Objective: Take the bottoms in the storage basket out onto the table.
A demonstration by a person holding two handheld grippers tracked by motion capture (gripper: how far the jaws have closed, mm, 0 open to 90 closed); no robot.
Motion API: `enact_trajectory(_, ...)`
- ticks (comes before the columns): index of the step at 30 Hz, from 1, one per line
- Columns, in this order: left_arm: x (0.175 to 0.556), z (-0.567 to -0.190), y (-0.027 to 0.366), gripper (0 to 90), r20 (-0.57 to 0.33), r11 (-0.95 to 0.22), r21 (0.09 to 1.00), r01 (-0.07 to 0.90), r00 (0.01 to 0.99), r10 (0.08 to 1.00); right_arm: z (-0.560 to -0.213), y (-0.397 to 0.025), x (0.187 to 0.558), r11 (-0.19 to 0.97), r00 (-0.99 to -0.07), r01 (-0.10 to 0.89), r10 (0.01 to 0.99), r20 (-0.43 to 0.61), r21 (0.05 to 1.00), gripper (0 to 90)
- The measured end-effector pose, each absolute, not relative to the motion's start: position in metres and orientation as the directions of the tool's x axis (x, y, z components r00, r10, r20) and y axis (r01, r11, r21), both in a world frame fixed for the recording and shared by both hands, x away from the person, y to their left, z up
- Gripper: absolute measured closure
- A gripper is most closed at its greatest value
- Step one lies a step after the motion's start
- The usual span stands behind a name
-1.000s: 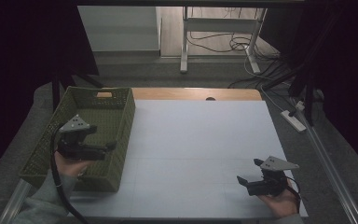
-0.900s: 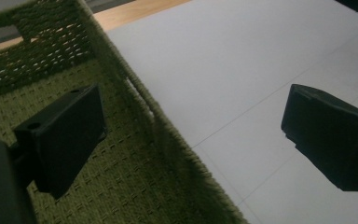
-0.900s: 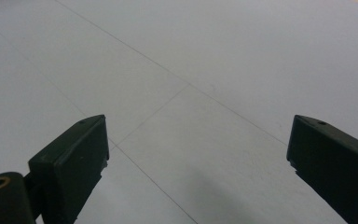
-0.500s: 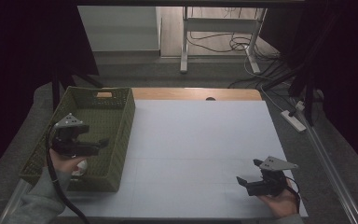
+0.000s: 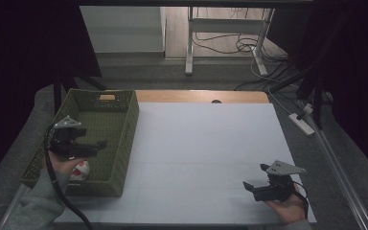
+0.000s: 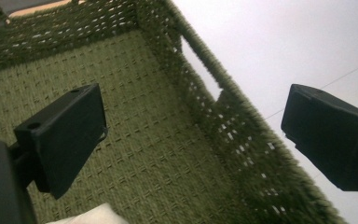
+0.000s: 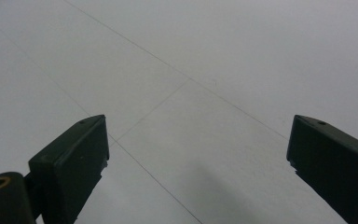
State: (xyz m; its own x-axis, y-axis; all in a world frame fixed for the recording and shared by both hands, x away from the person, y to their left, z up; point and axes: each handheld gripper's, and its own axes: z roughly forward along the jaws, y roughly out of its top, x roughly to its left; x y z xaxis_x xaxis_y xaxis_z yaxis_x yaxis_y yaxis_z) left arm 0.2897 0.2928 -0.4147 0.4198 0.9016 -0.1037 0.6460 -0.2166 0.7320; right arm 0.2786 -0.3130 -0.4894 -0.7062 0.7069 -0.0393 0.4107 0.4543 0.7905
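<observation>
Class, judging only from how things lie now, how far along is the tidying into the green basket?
Done: a red-and-white ball already lies in the green woven basket.
In hand: nothing; the left gripper hangs open over the basket, and the right gripper rests open on the white table.
Left: no other loose item shows on the table, so probably only withdrawing the left gripper.

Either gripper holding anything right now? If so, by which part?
Nothing held. The left gripper is open above the green basket, the red-and-white object lying below it. The right gripper is open over the white table.
</observation>
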Motion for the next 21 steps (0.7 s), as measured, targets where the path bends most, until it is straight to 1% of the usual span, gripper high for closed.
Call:
enact_trajectory(9,0.291,-0.422,0.305,5.8,-0.108,-0.2,0.714,0.67,0.388,0.915,-0.49,-0.313,0.279,0.456,-0.706,0.414,0.707,-0.039,0.788,5.9)
enact_trajectory(21,0.282,-0.429,0.325,5.4,-0.111,-0.18,0.686,0.705,0.345,0.932,-0.491,-0.312,0.279,0.461,-0.707,0.416,0.706,-0.041,0.784,5.9)
